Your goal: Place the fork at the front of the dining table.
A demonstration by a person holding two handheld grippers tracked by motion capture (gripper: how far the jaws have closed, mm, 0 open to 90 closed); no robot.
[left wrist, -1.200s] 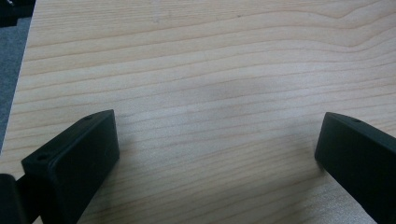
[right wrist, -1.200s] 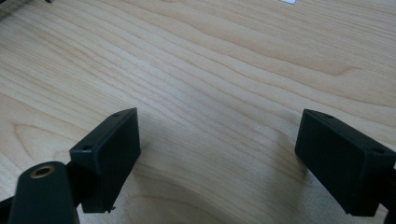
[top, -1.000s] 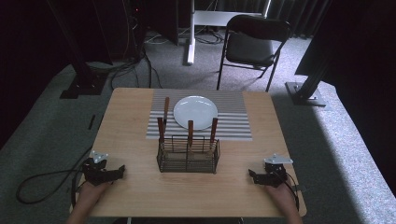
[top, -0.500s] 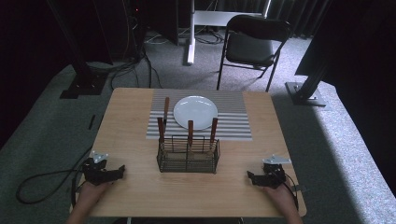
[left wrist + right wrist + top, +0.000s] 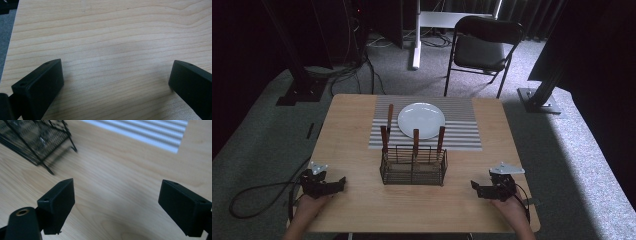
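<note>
two grippers low on the table (image 5: 352, 125), left gripper (image 5: 116, 82) jaws spread and empty, right gripper (image 5: 117, 205) likewise, wire basket (image 5: 413, 165) between

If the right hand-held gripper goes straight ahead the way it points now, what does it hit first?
Probably nothing soon: the right hand-held gripper, jaws open, faces bare table. The wire basket sits off to one side, and the striped mat lies farther ahead, though depth is hard to judge.

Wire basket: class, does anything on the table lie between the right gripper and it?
No. Bare table separates the right gripper from the wire basket. Its jaws stand open around nothing, and the right gripper view shows plain wood up to the basket's corner.
</note>
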